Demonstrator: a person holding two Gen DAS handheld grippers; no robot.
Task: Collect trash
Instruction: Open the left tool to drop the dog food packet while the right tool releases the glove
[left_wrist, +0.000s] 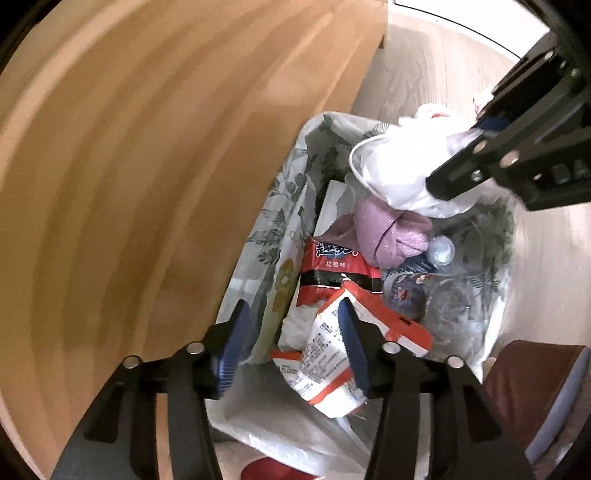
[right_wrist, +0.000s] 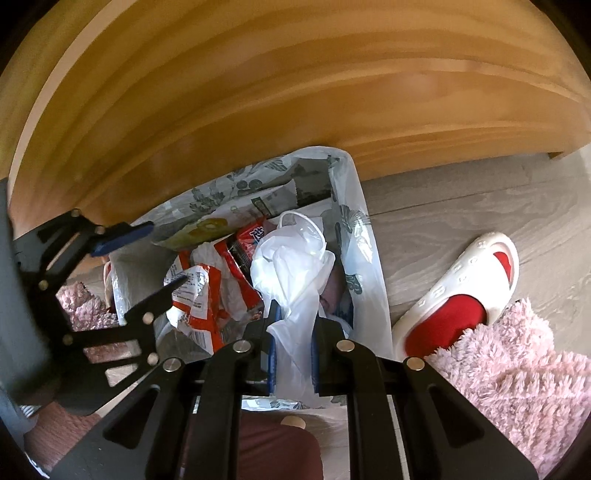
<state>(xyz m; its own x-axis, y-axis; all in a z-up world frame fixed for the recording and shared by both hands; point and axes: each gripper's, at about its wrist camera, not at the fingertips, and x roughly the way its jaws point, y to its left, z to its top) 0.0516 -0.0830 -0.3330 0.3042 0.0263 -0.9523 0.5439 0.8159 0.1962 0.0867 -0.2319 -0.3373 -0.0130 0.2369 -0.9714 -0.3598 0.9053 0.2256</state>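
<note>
A white trash bag printed with grey leaves (left_wrist: 295, 177) (right_wrist: 354, 229) stands wide on the floor against a wooden table. Inside lie a red snack packet (left_wrist: 332, 269), a pink wad (left_wrist: 384, 229), a clear plastic bottle (left_wrist: 443, 251) and an orange-and-white wrapper (left_wrist: 332, 354) (right_wrist: 195, 291). My left gripper (left_wrist: 295, 343) (right_wrist: 155, 258) hangs open over the bag's mouth; the wrapper lies loose below its pads. My right gripper (right_wrist: 293, 347) (left_wrist: 480, 147) is shut on a crumpled white plastic bag (right_wrist: 291, 266) (left_wrist: 399, 166), held above the trash bag.
The wooden tabletop (left_wrist: 147, 184) (right_wrist: 295, 92) borders the bag closely on one side. A person's foot in a red sock and white slipper (right_wrist: 461, 295) stands on the pale wood floor (right_wrist: 461, 206) beside the bag, with pink fluffy fabric (right_wrist: 517, 369) near it.
</note>
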